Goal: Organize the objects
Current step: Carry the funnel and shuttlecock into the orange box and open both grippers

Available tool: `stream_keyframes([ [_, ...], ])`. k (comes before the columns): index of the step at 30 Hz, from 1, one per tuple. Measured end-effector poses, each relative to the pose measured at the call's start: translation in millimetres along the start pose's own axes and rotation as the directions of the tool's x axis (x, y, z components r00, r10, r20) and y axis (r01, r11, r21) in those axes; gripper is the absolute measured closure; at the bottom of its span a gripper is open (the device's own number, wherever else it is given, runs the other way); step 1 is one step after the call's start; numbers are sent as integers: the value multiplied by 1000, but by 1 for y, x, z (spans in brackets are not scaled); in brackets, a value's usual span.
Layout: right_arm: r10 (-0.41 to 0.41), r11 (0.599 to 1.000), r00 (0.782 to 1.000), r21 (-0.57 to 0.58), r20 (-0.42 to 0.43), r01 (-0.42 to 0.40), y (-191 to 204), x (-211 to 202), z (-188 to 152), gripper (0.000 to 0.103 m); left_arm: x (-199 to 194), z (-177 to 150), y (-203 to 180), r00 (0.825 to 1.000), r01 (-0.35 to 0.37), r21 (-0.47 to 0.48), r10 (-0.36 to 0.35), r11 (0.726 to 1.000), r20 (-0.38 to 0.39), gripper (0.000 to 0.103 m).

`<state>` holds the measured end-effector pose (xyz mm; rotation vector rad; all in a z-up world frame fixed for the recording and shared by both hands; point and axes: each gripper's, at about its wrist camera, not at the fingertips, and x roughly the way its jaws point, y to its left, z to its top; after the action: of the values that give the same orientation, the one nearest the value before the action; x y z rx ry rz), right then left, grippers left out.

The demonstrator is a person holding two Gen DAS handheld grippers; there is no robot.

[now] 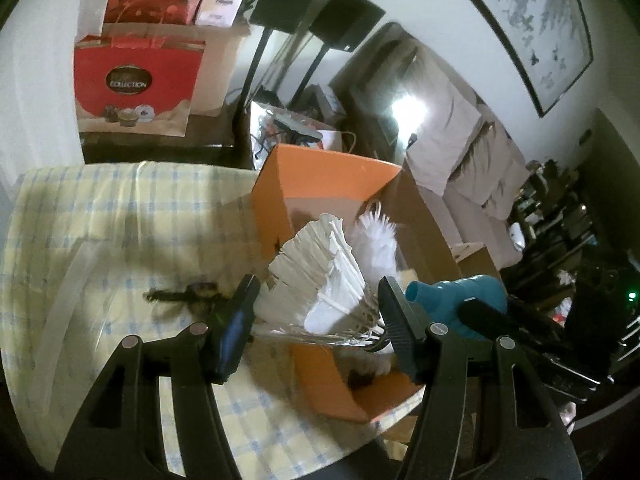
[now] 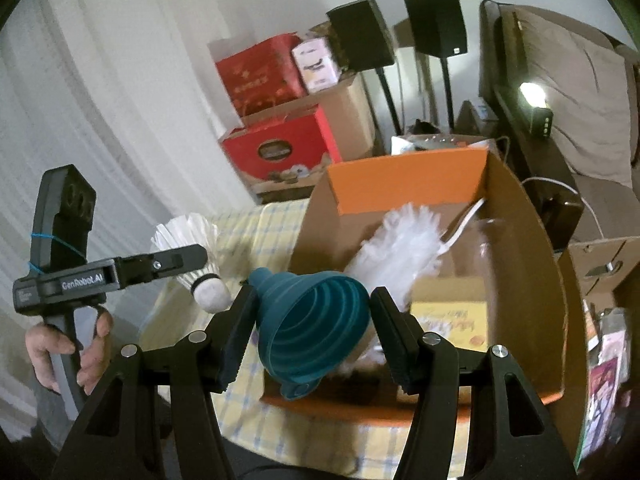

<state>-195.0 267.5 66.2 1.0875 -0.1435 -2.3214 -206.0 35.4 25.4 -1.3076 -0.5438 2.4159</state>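
The left tool clenches a white shuttlecock, feathers toward 12 o'clock. The right tool grips a teal funnel, wide mouth facing 1 o'clock. The orange box lies at 1 o'clock, nearer the right tool.

A checked yellow tablecloth bears an orange cardboard box and a dark hair clip.
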Motion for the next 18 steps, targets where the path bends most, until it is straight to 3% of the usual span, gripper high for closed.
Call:
stream_keyframes([
  [9, -51, 999, 998, 9, 20, 51, -14, 10, 28, 43, 18, 20, -14, 999, -35, 19, 35, 999, 7, 45],
  [18, -128, 992, 991, 15, 22, 128, -32, 27, 54, 43, 37, 34, -30, 986, -165, 100, 160, 981, 52, 45],
])
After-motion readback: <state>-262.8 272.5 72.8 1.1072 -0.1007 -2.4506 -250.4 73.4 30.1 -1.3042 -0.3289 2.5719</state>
